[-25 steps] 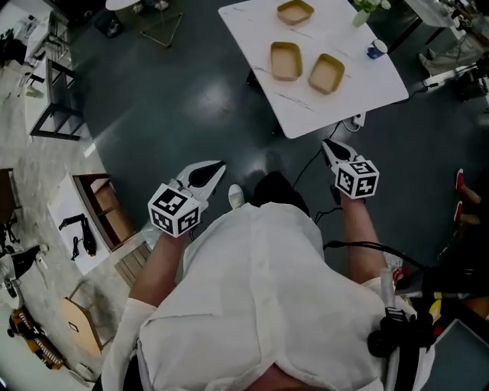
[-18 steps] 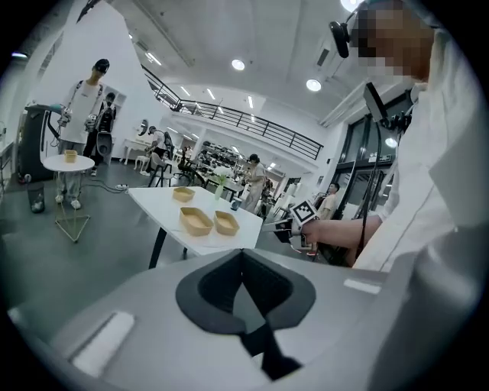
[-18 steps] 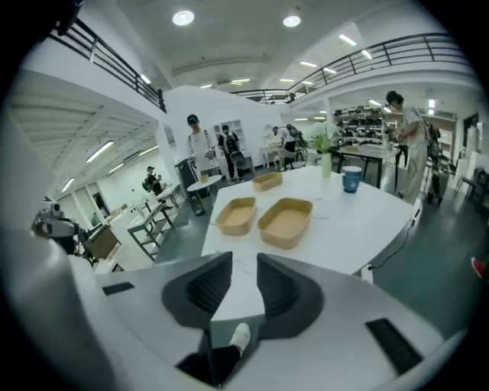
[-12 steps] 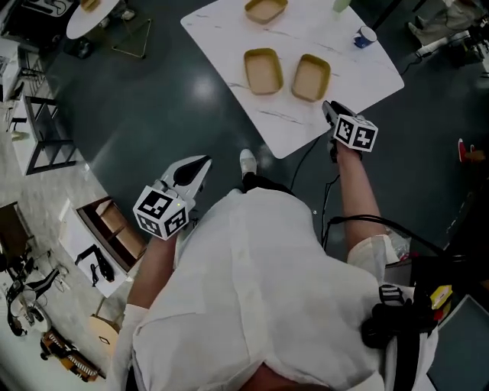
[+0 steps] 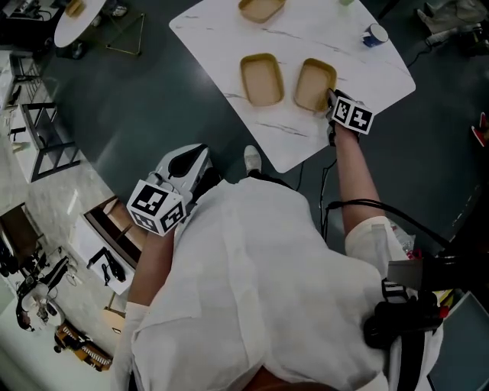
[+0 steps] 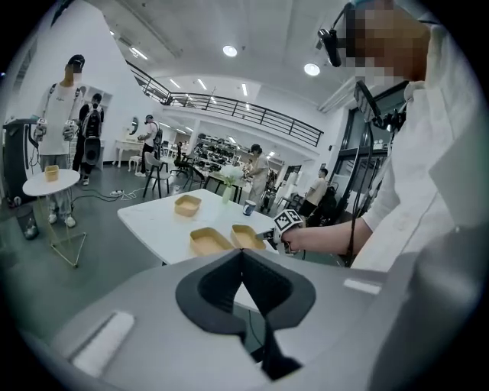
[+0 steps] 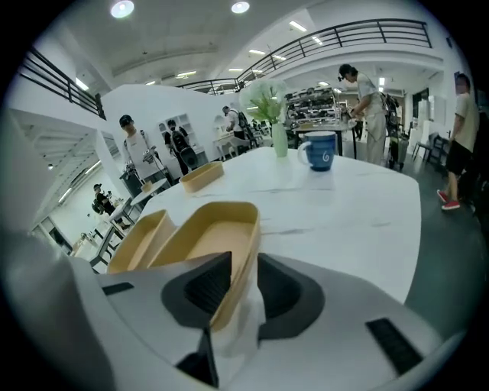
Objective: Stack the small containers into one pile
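White marble-look table [image 5: 221, 42], faintly veined, stands on a dark grey floor [image 5: 153, 99], and all three containers lie on it unstacked.

The right gripper [image 7: 246, 276] has its jaws parted astride the near end wall of the nearest container [image 7: 210, 233]. One jaw is inside the tub and the other outside. A sliver of tabletop shows between the rim and the outer jaw, so the wall is not pinched. This container is a shallow tan tub, oblong with rounded corners and a thin rim. It is empty and sits flat close to the table's near right edge.

Just beside it on its left, parallel and not touching, lies the second container [image 5: 261, 78] (same tan colour, same shape, also empty). The third container [image 5: 260, 8] sits well apart from the pair, by the far edge, and the top of the head view cuts part of it off.

A blue mug [image 7: 318, 150] and a pale vase [image 7: 280, 140] with green stems stand toward the far right corner.

The left gripper [image 6: 243, 256] has its jaws pressed together with nothing between them. It is held off the table, over the floor at the person's left side.
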### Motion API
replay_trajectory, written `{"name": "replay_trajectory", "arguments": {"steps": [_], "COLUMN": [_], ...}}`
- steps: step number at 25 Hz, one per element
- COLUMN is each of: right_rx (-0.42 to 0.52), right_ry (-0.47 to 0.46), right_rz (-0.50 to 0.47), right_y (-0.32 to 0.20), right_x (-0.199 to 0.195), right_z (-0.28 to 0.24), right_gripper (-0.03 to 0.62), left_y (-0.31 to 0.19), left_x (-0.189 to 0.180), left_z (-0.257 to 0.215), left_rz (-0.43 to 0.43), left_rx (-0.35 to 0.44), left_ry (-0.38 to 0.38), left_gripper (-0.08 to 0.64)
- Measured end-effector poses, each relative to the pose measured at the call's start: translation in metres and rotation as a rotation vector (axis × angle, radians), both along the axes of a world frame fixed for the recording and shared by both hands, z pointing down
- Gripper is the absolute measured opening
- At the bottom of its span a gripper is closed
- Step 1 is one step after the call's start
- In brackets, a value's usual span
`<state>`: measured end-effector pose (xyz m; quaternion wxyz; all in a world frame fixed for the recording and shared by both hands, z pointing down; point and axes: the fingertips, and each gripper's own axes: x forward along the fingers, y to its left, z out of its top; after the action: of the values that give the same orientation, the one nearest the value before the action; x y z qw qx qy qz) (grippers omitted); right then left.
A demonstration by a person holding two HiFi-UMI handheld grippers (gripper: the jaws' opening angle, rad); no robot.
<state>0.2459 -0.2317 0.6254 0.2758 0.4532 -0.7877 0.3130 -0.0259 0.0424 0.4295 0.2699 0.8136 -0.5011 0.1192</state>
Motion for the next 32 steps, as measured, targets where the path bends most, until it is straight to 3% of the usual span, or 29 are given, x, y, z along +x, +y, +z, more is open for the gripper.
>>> {"name": "replay_trajectory", "arguments": {"steps": [2, 7, 14, 18, 24, 32], "right_rx": [-0.011, 0.002, 0.039, 0.068, 0.075, 0.060], "right_ry": [0.007, 0.029, 0.070, 0.043, -0.022, -0.048], "right_rz": [0.012, 0.050, 0.089, 0.122, 0.096, 0.012], "right_y": [-0.002, -0.006, -0.003, -0.003, 0.007, 0.024], "right_x": [0.001, 0.008, 0.009, 0.000, -0.045, -0.121], "right_z": [0.005, 0.004, -0.026, -0.055, -0.091, -0.093], "right_gripper": [0.092, 0.021, 0.017, 0.017, 0.015, 0.015], "left_y": [-0.007, -0.028, -0.054, -0.069, -0.084, -0.090], "left_x": [-0.004, -0.019, -0.053, -0.074, -0.104, -0.150], "left_z": [0.003, 0.006, 0.000, 0.000, -0.002, 0.000], "left_rz": [0.010, 0.056, 0.147, 0.202, 0.267, 0.343], "left_rx": [-0.007, -0.001, 0.021, 0.037, 0.060, 0.061], "left_ry": [0.003, 0.015, 0.040, 0.057, 0.088, 0.102], "left_gripper": [0.007, 0.008, 0.008, 0.007, 0.008, 0.007]}}
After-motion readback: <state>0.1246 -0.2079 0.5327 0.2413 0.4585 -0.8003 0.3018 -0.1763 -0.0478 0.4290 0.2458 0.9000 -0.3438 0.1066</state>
